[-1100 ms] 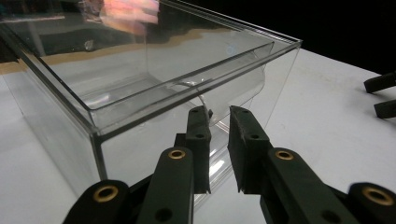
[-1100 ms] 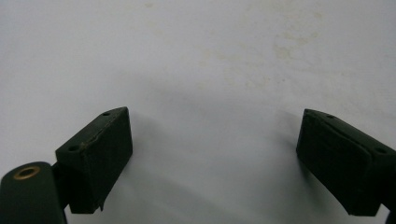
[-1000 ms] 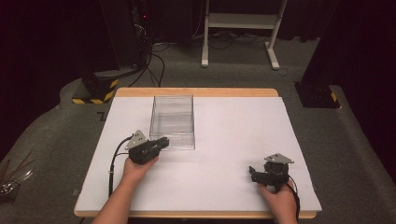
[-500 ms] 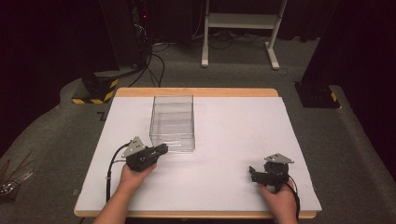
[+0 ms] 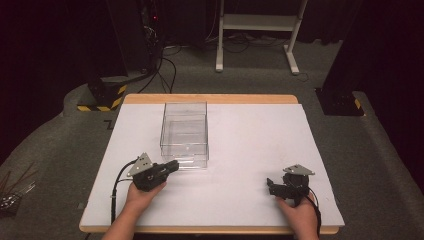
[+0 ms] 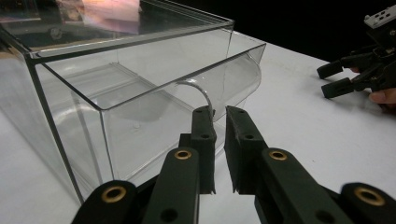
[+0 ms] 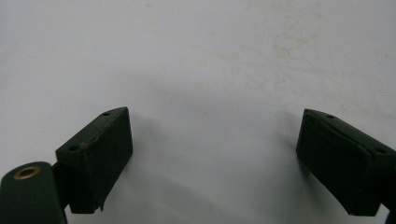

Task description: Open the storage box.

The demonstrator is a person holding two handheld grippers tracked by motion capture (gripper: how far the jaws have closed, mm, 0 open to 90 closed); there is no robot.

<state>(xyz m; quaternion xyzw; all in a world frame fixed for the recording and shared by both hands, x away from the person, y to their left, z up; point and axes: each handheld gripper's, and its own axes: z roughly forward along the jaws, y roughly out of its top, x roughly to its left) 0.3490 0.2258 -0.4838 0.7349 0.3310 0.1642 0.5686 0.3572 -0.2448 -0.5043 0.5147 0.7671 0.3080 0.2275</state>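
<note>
Field notes, left side of the table [image 5: 250, 145].

- Work in hand, as I read it: the clear plastic drawer box [image 5: 184, 131]. It sits left of centre, nearer the far edge than the near one.
- Box's long axis runs from me towards the far edge. Its front end, the one with the pull, points back at my left hand.
- In the left gripper view the inner drawer [image 6: 243, 70] stands a little proud of the outer case. I judge it partly slid out.
- My left gripper [image 5: 173, 164] lies level at that near end, tips touching the box's front.
- Left jaws are drawn narrow, down to a slit. The curved clear drawer pull [image 6: 198, 87] arcs down into the slit at the left gripper [image 6: 219, 112]. I take it as pinched. Clear plastic makes the contact itself hard to see.
- My right gripper [image 5: 270, 183] rests near the near right corner, well apart from the box, tips aimed left across the table. Its jaws stand wide in the right gripper view [image 7: 212, 144], with bare white tabletop between them.
- The key relation: pull, slit and drawer axis line up. The left hand is the near one by far.
- Judgement: the next draw should go straight back along that axis. A sideways tug could skew the drawer or drag the whole case. The right hand is free to steady the case.
</note>
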